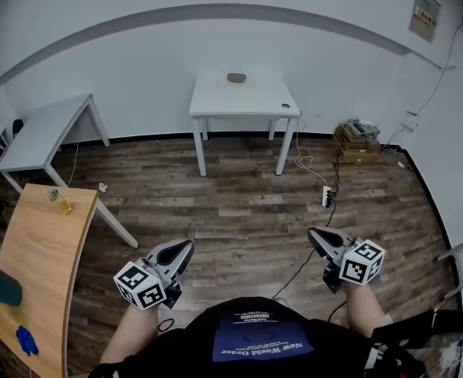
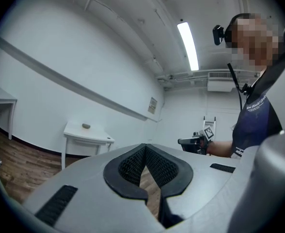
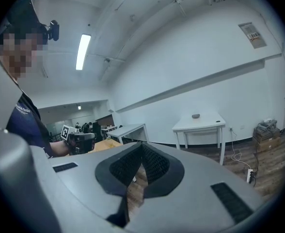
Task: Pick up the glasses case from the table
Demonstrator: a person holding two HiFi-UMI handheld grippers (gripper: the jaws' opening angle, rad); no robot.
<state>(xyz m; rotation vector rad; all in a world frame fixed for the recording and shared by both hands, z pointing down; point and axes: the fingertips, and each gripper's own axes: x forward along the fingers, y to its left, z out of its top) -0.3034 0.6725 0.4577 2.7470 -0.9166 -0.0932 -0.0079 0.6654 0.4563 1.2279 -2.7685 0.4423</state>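
The grey glasses case [image 1: 236,77] lies near the back edge of a white table [image 1: 216,105] across the room, by the far wall. It also shows as a small grey lump [image 2: 86,126] in the left gripper view and again [image 3: 196,115] in the right gripper view. My left gripper [image 1: 187,246] and right gripper [image 1: 312,232] are held low in front of the person, far from the table, over the wooden floor. Both have their jaws together at the tips with nothing between them. Each gripper view shows the other gripper: the right gripper [image 2: 188,142] and the left gripper [image 3: 79,140].
A small dark object [image 1: 286,105] sits on the white table's right front corner. A wooden table [image 1: 42,250] at the left holds a yellow bottle [image 1: 58,201]. Another white table [image 1: 46,128] stands beyond it. A power strip [image 1: 325,197] with cables lies on the floor; boxes [image 1: 357,142] stand by the right wall.
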